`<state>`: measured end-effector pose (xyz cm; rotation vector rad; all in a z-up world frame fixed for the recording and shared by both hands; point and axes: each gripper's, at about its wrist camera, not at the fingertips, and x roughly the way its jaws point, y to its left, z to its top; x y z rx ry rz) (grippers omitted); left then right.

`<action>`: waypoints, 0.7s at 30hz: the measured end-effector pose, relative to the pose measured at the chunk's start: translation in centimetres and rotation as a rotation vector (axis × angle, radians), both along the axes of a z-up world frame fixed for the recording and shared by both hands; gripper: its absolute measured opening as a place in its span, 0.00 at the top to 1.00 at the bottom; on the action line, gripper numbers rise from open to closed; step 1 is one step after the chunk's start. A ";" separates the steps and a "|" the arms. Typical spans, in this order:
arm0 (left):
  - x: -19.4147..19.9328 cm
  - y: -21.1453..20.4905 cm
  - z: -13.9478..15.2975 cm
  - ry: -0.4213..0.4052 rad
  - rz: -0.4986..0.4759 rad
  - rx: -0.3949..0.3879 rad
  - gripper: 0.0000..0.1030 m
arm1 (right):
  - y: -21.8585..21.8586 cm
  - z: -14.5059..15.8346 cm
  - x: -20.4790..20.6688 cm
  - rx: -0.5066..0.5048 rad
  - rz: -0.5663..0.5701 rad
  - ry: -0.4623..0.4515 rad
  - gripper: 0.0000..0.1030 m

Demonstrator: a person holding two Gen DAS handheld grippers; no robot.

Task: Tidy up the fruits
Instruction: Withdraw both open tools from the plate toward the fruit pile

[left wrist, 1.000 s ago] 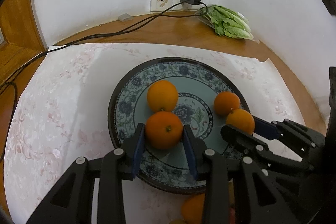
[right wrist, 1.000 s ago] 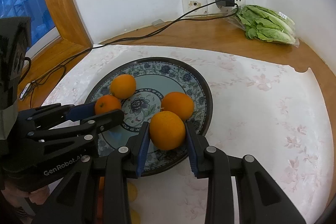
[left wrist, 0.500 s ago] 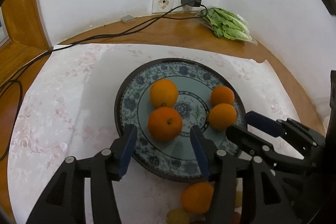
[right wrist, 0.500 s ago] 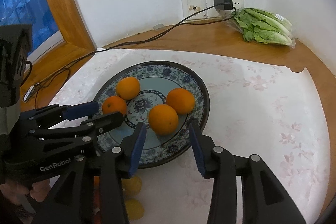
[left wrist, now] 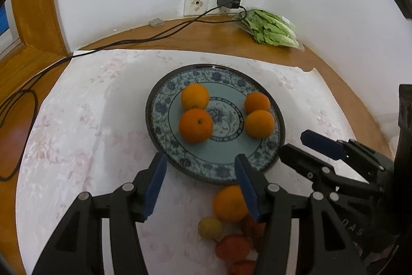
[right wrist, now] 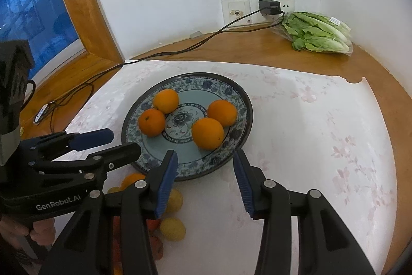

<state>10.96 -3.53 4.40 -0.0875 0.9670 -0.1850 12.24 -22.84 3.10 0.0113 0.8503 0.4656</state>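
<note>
We see four round, glossy oranges sitting in two touching pairs on the blue floral plate. Our left gripper and right gripper hover at its near rim, fingers spread and empty.

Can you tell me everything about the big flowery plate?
The plate is round and shallow, glossy like ceramic, with a dark rim, a band of blue flowers and a pale teal middle. It lies flat on the pale floral cloth. Four oranges sit on it, in two pairs. Neither gripper touches it.
</note>
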 end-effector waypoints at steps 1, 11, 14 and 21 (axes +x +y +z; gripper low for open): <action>-0.3 0.1 0.0 0.002 0.002 -0.002 0.44 | -0.1 0.1 -0.3 0.003 0.000 0.000 0.55; -2.4 1.0 0.0 0.021 0.022 -0.022 0.43 | -0.5 0.4 -2.5 -0.001 -0.001 0.006 0.55; -3.0 1.3 -0.1 0.027 0.029 -0.025 0.43 | -0.6 0.4 -3.0 -0.001 0.000 0.012 0.55; -4.5 1.3 -0.1 0.041 0.020 -0.042 0.43 | -0.8 0.1 -4.2 -0.006 -0.001 0.027 0.55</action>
